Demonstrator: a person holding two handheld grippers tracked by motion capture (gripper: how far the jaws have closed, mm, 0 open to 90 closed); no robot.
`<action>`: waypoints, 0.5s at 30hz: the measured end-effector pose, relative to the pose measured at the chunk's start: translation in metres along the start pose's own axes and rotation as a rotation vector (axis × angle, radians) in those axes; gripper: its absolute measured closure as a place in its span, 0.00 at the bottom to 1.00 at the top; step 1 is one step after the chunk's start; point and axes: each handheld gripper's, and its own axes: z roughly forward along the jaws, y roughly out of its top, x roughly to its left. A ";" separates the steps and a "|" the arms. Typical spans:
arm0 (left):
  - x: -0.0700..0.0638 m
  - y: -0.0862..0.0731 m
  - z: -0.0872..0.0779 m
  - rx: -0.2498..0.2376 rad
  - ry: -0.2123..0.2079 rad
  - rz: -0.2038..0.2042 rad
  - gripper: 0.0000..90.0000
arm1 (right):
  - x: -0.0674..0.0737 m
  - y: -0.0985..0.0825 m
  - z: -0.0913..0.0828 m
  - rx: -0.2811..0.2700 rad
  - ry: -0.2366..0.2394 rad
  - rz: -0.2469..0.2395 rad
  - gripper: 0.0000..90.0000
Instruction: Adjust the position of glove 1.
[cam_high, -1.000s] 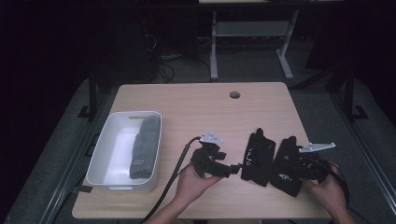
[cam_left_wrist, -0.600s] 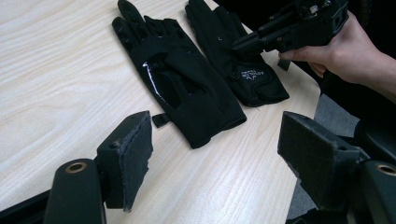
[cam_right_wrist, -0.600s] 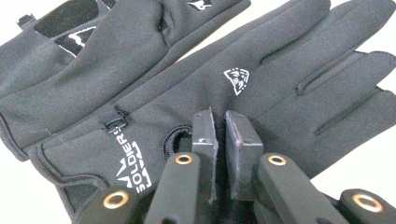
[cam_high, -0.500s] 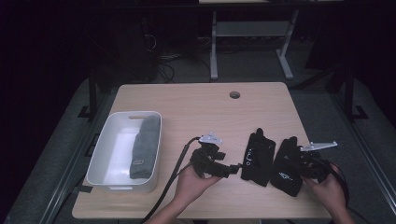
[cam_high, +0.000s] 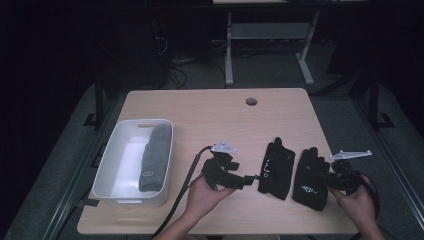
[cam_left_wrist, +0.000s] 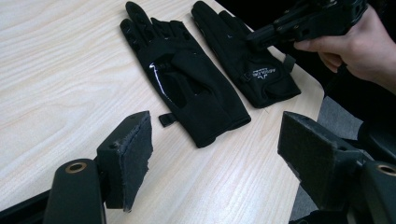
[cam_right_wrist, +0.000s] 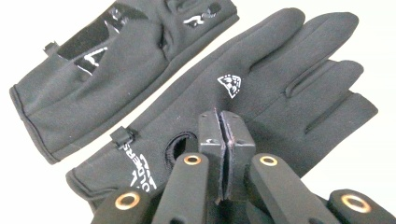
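Right claw (cam_right_wrist: 225, 135) has just closed on the right-hand glove (cam_right_wrist: 261, 93)

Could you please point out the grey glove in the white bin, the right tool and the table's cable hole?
grey glove (cam_high: 153, 155), high view, its middle.
right tool (cam_right_wrist: 225, 122), right gripper view, jaw tips.
cable hole (cam_high: 251, 101), high view, its centre.

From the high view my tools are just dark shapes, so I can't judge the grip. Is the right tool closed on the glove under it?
Observer: The right tool has just been closing and its pads now meet, tips down on the right-hand glove. I can't tell whether fabric is caught between them.
Operator: Where on the glove?
Observer: On its back, between the white emblem and the cuff lettering.
Operator: And the left tool?
Observer: The left tool is open, with nothing between its pads. The other glove lies just beyond them, untouched.
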 end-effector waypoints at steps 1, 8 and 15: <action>0.000 0.000 0.000 0.000 0.001 0.000 0.29 | 0.001 0.001 -0.003 -0.009 0.001 0.002 0.98; 0.000 -0.002 -0.001 0.001 0.003 -0.003 0.28 | 0.003 0.011 -0.018 -0.054 0.008 -0.004 0.98; 0.003 -0.003 -0.004 -0.001 0.006 -0.003 0.28 | 0.010 0.025 -0.028 -0.107 0.024 0.004 0.98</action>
